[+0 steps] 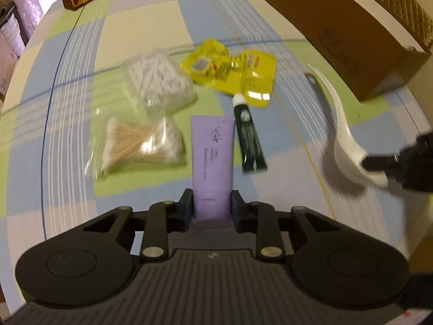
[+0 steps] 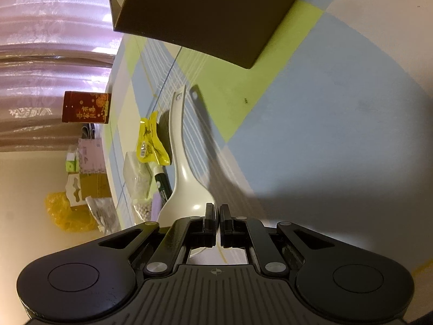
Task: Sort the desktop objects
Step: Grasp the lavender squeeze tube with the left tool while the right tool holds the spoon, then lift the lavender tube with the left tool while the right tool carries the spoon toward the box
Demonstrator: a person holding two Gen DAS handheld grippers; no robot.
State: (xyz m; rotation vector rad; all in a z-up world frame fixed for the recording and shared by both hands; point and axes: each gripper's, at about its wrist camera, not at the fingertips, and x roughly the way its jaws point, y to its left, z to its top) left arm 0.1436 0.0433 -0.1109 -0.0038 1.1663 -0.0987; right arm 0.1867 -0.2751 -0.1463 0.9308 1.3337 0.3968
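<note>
Checked tablecloth [image 1: 81,54]; pink curtain [image 2: 40,27] behind

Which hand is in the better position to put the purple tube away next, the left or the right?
The left. The left gripper has its jaws on both sides of the purple tube and touching it. The right gripper is busy: its jaws are shut on the white spoon, away from the tube.
</note>
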